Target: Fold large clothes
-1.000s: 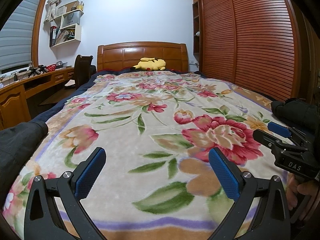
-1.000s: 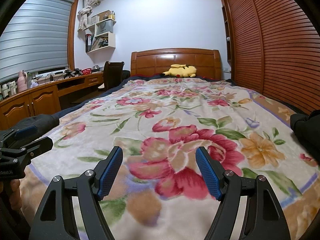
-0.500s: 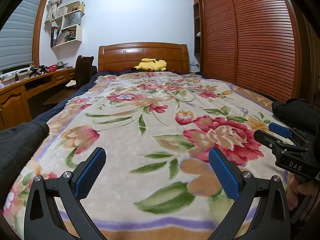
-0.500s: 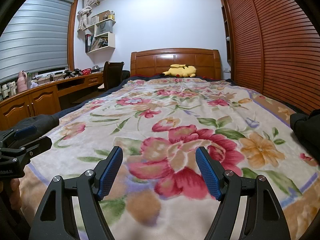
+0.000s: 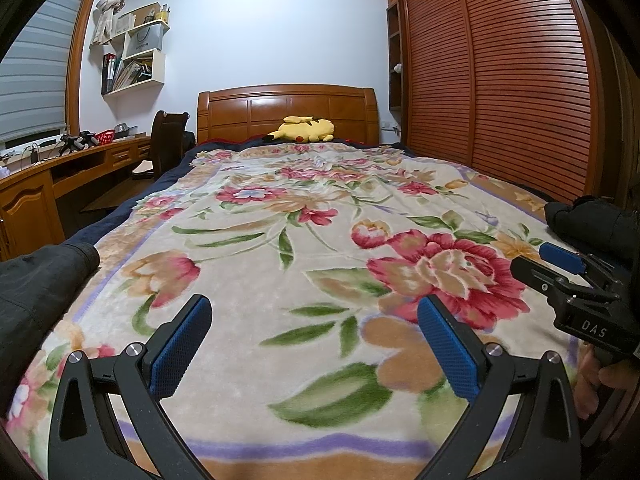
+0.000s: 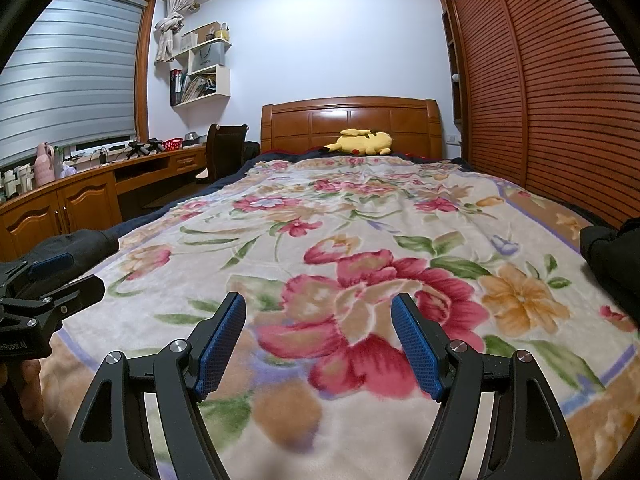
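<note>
Dark clothing lies at both near corners of the bed: one black garment [image 5: 36,280] [image 6: 76,242] at the left edge, another black garment [image 5: 588,220] [image 6: 612,256] at the right edge. My left gripper [image 5: 312,320] hovers open over the floral blanket [image 5: 320,248], nothing between its blue pads. My right gripper [image 6: 318,316] is open too, above a big red flower, and it also shows from the side in the left wrist view as the right gripper [image 5: 556,264], held by a hand. The left gripper [image 6: 48,276] shows at the left edge of the right wrist view.
A yellow plush toy [image 5: 304,130] lies by the wooden headboard [image 5: 288,108]. A slatted wardrobe [image 5: 500,80] runs along the right side. On the left stand a long wooden desk [image 6: 80,196] with clutter, a chair [image 6: 224,148] and wall shelves [image 6: 200,76].
</note>
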{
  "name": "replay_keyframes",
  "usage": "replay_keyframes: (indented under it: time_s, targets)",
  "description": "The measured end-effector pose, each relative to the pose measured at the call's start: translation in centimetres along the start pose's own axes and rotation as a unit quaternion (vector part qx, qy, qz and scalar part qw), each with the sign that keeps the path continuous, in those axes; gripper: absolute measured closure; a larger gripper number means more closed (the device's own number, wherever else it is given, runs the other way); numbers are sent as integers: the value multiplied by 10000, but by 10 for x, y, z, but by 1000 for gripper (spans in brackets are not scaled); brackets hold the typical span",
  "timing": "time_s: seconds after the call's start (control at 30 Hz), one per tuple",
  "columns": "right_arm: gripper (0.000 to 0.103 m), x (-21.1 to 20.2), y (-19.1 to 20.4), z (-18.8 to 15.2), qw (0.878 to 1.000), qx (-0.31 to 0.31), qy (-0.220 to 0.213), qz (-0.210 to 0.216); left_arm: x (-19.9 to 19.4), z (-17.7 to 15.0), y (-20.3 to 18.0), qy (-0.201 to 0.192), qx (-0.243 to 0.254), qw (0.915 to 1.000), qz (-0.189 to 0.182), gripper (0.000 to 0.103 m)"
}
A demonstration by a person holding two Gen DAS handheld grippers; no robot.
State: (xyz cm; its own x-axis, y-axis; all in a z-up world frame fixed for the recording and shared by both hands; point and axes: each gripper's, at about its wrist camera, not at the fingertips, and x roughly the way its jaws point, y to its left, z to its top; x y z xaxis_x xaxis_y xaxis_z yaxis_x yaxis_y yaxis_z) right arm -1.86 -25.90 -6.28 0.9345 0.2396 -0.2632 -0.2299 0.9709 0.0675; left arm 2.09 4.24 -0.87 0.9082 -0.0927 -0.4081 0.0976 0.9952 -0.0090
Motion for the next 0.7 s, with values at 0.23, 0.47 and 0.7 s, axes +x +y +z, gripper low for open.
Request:
replay_keyframes:
  time_s: [0.23, 0.47, 0.7]
  targets:
    - [26, 0, 1, 0, 10000, 4, -1, 1, 1, -1, 0, 0, 5, 10000, -1, 0]
    - [26, 0, 1, 0, 10000, 11, -6, -7, 0, -1, 1, -7, -2, 10000, 5, 0]
    - [26, 0, 1, 0, 10000, 12, -10, -9, 1, -1, 2, -8, 3, 10000, 4, 0]
